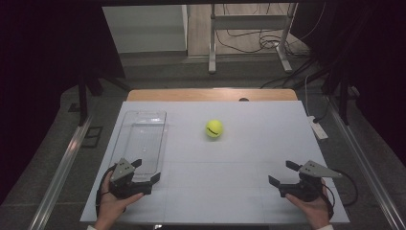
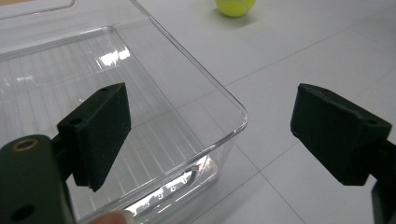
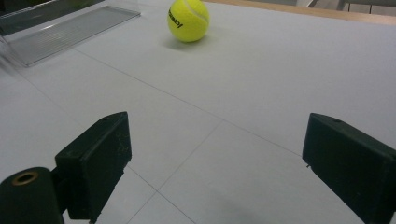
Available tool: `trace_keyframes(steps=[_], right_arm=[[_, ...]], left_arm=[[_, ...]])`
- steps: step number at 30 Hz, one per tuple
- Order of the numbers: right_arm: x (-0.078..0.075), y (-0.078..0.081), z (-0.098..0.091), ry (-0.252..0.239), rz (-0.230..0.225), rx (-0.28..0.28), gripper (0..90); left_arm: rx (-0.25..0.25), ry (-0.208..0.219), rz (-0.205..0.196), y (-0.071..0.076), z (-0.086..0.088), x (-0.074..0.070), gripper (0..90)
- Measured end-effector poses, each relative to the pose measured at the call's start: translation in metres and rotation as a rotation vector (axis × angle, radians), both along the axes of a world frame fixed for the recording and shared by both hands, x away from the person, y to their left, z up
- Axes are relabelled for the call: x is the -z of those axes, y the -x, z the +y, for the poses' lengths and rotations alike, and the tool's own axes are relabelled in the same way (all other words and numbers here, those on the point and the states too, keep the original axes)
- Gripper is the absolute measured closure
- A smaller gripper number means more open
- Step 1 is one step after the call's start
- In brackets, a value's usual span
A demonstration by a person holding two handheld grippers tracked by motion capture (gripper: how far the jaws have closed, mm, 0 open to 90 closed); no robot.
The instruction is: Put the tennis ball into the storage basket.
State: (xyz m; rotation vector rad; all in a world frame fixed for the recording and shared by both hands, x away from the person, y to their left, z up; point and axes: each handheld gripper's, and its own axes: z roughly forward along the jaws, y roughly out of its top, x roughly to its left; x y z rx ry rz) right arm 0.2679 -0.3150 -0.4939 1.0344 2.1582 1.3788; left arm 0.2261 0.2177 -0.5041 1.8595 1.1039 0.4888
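Note:
A yellow tennis ball (image 1: 214, 128) rests on the white table top, near its middle; it also appears far off in the left gripper view (image 2: 235, 6) and in the right gripper view (image 3: 187, 19). A clear plastic tray (image 1: 142, 140) lies at the left. My left gripper (image 1: 146, 170) is open at the tray's near end, its jaws straddling the tray's near right corner (image 2: 233, 126) without pressing on it. At the front right my right gripper (image 1: 282, 173) is open above bare table, nothing between its jaws (image 3: 215, 158).
The white table top (image 1: 249, 143) has a wooden strip (image 1: 210, 94) along its far edge. A white power strip (image 1: 318, 128) lies by the right edge. Beyond the table stand a metal frame (image 1: 249, 33) and loose cables on the floor.

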Motion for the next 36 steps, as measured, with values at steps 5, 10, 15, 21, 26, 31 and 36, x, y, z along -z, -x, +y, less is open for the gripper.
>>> trace_keyframes(steps=[5, 10, 15, 21, 26, 31, 36], right_arm=[[0.0002, -0.0020, -0.0012, 0.000, 0.000, 0.002, 8.8], [0.0001, -0.0015, -0.0004, 0.001, -0.001, -0.002, 8.9], [0.0003, -0.0013, 0.0001, 0.004, 0.000, -0.001, 8.9], [0.0009, -0.0016, 0.0002, 0.004, 0.004, 0.000, 9.0], [0.0006, -0.0014, 0.0001, 0.002, 0.002, -0.001, 9.1], [0.0003, -0.0019, -0.0008, -0.002, 0.001, 0.001, 9.2], [-0.0001, -0.0025, -0.0010, -0.010, 0.002, 0.000, 9.3]], left_arm=[[0.001, 0.002, 0.004, 0.0010, -0.0005, 0.0004, 13.4], [0.002, 0.000, 0.000, 0.0017, -0.0017, -0.0001, 13.4], [0.003, 0.001, 0.002, 0.0020, -0.0015, -0.0005, 13.3], [0.002, 0.002, 0.004, 0.0020, -0.0021, -0.0008, 13.3], [0.000, 0.002, 0.005, 0.0020, -0.0032, -0.0013, 13.2], [-0.002, 0.004, 0.012, 0.0013, -0.0055, -0.0016, 12.9], [-0.001, 0.002, 0.016, 0.0010, -0.0081, -0.0025, 12.6]])
